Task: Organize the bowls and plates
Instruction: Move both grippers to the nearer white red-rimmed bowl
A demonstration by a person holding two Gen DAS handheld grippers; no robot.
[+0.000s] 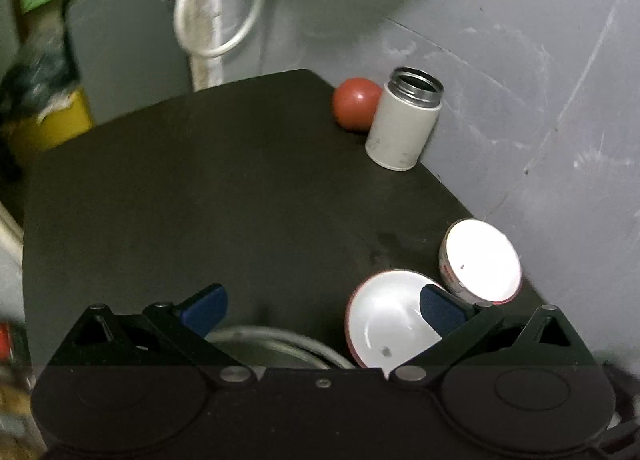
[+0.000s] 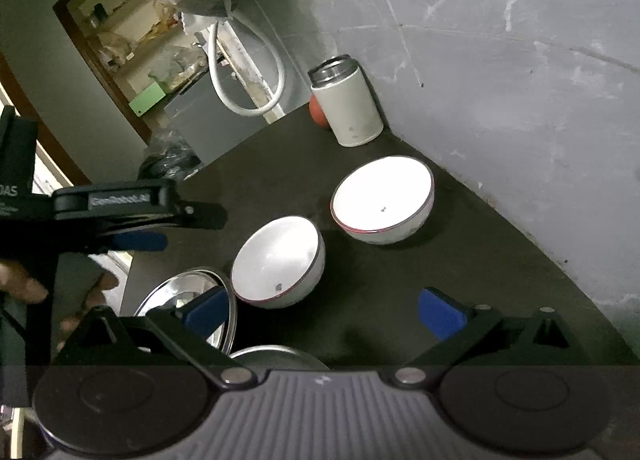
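Observation:
Two white bowls with red rims sit on the dark table. The nearer bowl (image 2: 276, 260) (image 1: 384, 324) is tipped toward me; the farther bowl (image 2: 384, 199) (image 1: 484, 260) stands close to the wall. A shiny steel plate (image 2: 188, 292) and a second steel dish (image 2: 276, 356) (image 1: 272, 344) lie at the table's near edge. My left gripper (image 1: 323, 310) (image 2: 192, 227) is open above the steel dish, left of the bowls, with nothing in it. My right gripper (image 2: 324, 314) is open and empty over bare table, in front of the nearer bowl.
A white flask with an open steel mouth (image 1: 402, 123) (image 2: 348, 107) and a red ball-like object (image 1: 354, 101) (image 2: 317, 111) stand at the table's far corner. A grey wall (image 2: 520, 79) bounds the right side. A hand (image 2: 20, 284) holds the left gripper.

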